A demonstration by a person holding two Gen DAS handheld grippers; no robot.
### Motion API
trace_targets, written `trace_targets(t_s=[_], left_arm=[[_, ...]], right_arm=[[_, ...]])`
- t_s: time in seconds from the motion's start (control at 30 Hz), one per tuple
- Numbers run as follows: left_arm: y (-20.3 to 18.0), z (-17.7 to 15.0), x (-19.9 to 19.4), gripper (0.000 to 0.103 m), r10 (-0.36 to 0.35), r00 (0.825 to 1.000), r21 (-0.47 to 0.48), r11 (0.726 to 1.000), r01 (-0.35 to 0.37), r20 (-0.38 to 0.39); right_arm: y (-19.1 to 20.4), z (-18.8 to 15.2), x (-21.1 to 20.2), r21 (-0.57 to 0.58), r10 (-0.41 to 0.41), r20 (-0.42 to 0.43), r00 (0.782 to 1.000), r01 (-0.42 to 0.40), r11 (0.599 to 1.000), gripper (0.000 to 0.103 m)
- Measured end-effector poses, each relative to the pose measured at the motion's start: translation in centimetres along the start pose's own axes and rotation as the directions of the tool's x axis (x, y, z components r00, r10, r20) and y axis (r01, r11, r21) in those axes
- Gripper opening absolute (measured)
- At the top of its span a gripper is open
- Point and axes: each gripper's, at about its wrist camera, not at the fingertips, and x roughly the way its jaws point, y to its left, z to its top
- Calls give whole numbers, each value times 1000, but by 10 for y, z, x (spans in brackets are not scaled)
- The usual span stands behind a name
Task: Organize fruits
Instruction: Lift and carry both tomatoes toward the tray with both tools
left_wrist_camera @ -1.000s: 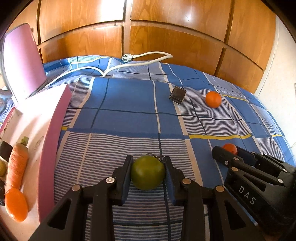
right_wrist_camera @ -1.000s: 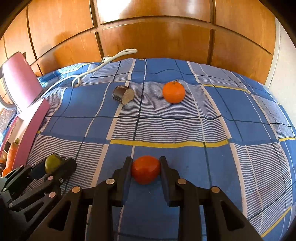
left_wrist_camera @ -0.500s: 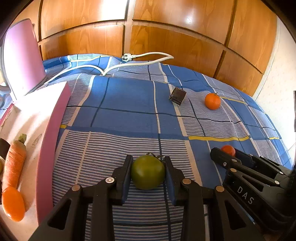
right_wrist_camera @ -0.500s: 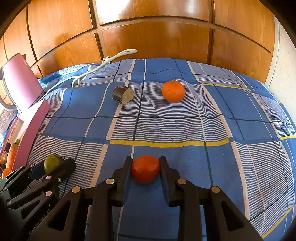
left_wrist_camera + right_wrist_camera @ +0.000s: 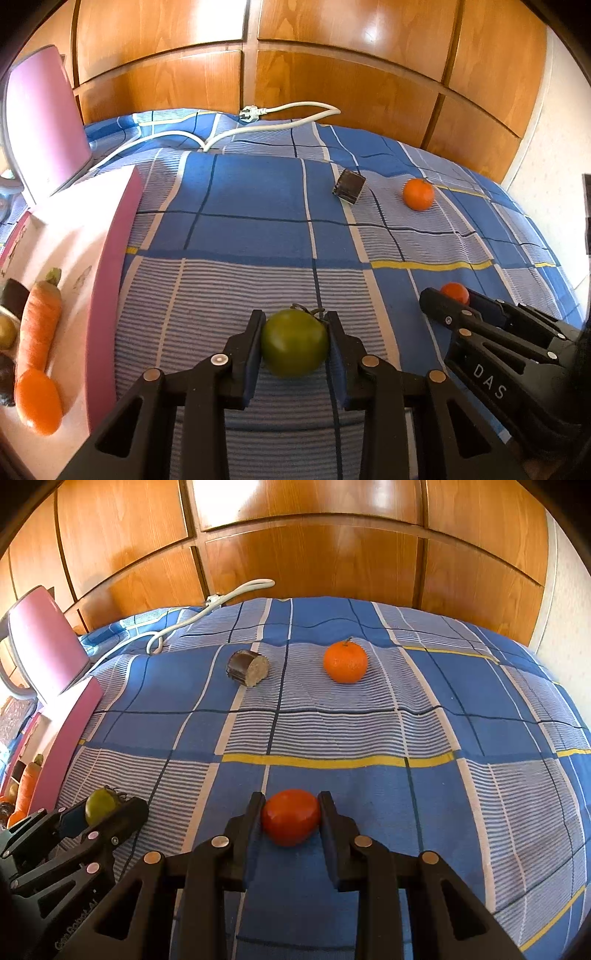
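My left gripper [image 5: 294,328] is shut on a green tomato [image 5: 294,346] above the blue checked bedspread; it also shows in the right wrist view [image 5: 101,804]. My right gripper [image 5: 291,805] is shut on a red tomato [image 5: 291,816], seen too in the left wrist view [image 5: 455,291]. A tangerine [image 5: 345,661] lies further back on the bed, and shows in the left wrist view [image 5: 418,194]. A pink open box [image 5: 110,258] at the left holds a carrot [image 5: 38,325], an orange fruit [image 5: 38,402] and dark items.
A dark cut eggplant piece [image 5: 248,667] lies left of the tangerine. A white power cable [image 5: 258,123] runs along the bed's far side. The box's pink lid [image 5: 40,122] stands upright at the left. Wooden wardrobe panels [image 5: 295,554] rise behind the bed.
Both grippers have held their tomatoes throughout. The left view has shifted slightly, with the box contents sliding a little toward the left edge. The right gripper has barely moved.
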Motion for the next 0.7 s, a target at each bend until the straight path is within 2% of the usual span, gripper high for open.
trace_targets(t_s=[0.2, 0.5, 0.7], left_arm=[[0, -5, -15, 32, -21, 1000, -8, 1000, 21, -8], [2, -5, -50, 32, -41, 998, 6, 999, 41, 49], [16, -1, -74, 32, -32, 995, -14, 999, 33, 95]], right_arm=[[1, -10, -12, 7, 12, -2, 1000, -12, 1000, 29], [9, -22, -27, -3, 35, 9, 999, -35, 999, 29], [24, -22, -38, -19, 70, 29, 997, -69, 997, 29]])
